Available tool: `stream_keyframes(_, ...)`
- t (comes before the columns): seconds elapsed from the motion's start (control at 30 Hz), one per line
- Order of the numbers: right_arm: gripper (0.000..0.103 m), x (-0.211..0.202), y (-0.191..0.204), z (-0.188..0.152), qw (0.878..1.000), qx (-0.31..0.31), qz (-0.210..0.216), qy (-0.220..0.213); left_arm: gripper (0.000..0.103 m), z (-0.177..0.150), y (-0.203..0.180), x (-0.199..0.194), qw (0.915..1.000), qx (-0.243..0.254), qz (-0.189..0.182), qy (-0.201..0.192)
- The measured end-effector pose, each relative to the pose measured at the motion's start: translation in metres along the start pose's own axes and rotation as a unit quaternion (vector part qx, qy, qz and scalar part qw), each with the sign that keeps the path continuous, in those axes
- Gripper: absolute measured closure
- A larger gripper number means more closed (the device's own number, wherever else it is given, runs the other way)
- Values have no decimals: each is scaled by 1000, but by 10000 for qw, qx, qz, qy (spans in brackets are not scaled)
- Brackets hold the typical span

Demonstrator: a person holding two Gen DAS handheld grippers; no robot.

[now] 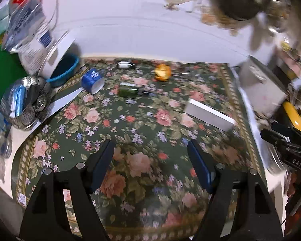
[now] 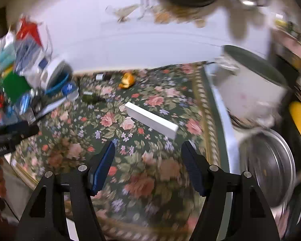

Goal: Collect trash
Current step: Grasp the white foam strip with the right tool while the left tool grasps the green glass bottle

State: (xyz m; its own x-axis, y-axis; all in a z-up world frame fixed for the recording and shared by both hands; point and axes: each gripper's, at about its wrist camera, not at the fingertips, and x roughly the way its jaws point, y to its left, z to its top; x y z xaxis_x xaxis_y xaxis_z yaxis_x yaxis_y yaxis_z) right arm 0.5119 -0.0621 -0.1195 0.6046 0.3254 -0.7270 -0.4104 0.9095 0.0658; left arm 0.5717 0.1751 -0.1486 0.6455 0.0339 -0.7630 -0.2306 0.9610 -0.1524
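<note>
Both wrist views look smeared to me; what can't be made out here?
- Orange lump, both views: blur; peel or wrapper, can't tell.
- Blue can, left view: label blurred, unreadable.
- Small item by the wall: too small.
- Steel lid, right view: cut by the edge.

Both wrist views look steeply down along their own tongs onto the floral cloth (image 1: 142,124) on the table, facing the white wall. They share the white box (image 1: 208,116), can (image 1: 92,80) and green bottle (image 2: 92,98); the right view sits further right.
</note>
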Motion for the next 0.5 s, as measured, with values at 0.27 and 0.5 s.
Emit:
stream_keyframes(0.27, 38, 110, -20, 43, 9900, -1050, 573, 745, 28, 18, 8, 61, 9952, -804, 494, 267)
stream_keyframes(0.5, 54, 182, -24, 40, 9737, -1359, 1110, 1457, 28, 20, 14, 98, 9896, -1070, 805, 531)
